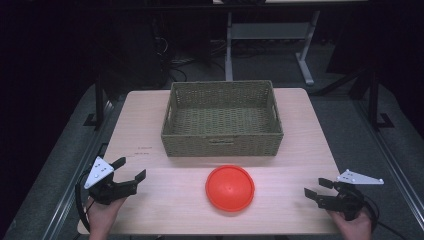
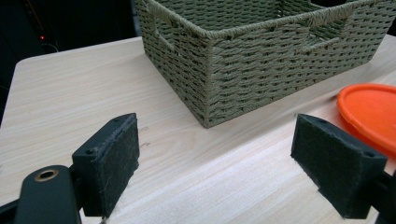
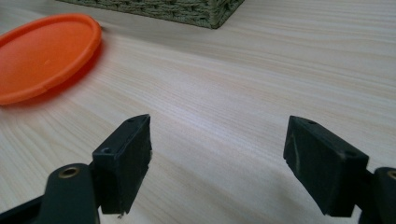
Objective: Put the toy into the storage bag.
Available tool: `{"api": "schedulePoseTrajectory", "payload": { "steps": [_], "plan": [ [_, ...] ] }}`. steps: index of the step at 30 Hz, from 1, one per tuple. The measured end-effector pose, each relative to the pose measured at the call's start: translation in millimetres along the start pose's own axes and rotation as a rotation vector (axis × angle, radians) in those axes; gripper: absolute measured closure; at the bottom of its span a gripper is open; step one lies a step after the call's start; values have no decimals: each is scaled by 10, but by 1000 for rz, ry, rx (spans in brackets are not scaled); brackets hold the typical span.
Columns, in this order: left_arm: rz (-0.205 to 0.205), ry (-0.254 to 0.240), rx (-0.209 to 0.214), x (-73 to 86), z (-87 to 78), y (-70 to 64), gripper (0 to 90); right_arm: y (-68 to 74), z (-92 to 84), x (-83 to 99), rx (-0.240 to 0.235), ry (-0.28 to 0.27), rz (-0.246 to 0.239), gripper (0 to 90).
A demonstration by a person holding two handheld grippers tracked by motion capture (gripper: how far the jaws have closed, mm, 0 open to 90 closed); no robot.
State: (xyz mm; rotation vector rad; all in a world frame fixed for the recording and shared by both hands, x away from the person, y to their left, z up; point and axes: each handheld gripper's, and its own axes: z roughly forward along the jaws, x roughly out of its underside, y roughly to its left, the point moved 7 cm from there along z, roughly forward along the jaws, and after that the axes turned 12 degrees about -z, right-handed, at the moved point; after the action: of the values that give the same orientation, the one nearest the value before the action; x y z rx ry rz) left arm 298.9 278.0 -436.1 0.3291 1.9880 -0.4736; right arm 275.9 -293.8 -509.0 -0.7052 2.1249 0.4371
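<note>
An orange plate [image 1: 230,188] lies flat on the desk [image 1: 150,130], round and so without a long axis, just in front of a woven basket [image 1: 222,145]. The left gripper [image 1: 131,169] and right gripper [image 1: 315,186] flank it, well apart, jaws spread wide and holding nothing.

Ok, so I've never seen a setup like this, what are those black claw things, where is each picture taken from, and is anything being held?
A person sits at a wooden table with a hand-held two-jaw tool in each hand: the left gripper and the right gripper. One picture looks down from above; the other two come from small cameras riding on each gripper, looking along its black jaws. On the table lie a woven basket and, in front of it, an orange disc. Both grippers are open and hold nothing.
</note>
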Motion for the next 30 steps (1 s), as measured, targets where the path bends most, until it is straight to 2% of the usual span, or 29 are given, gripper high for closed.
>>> {"api": "schedulePoseTrajectory", "payload": {
  "steps": [5,9,11,12,20,24,25,30],
  "plan": [
    [-8,-6,0,10,-34,13,147,37,20,-25,-21,-7,-11,224],
    [-10,-21,-1,0,-78,25,147,113,46,-60,-45,-8,-42,223],
    [-10,-16,0,1,-77,31,147,122,52,-68,-47,-7,-48,223],
    [-6,-13,-1,2,-75,36,147,170,70,-86,-68,4,-48,223],
    [1,-7,8,14,-51,2,147,315,143,-166,-114,29,-92,204],
    [1,-5,13,18,-49,-5,147,367,162,-198,-119,33,-106,204],
    [1,-2,12,24,-44,-6,147,404,172,-225,-127,30,-124,204],
    [2,-5,13,23,-53,-19,147,456,204,-286,-145,32,-131,200]
  ]
}}
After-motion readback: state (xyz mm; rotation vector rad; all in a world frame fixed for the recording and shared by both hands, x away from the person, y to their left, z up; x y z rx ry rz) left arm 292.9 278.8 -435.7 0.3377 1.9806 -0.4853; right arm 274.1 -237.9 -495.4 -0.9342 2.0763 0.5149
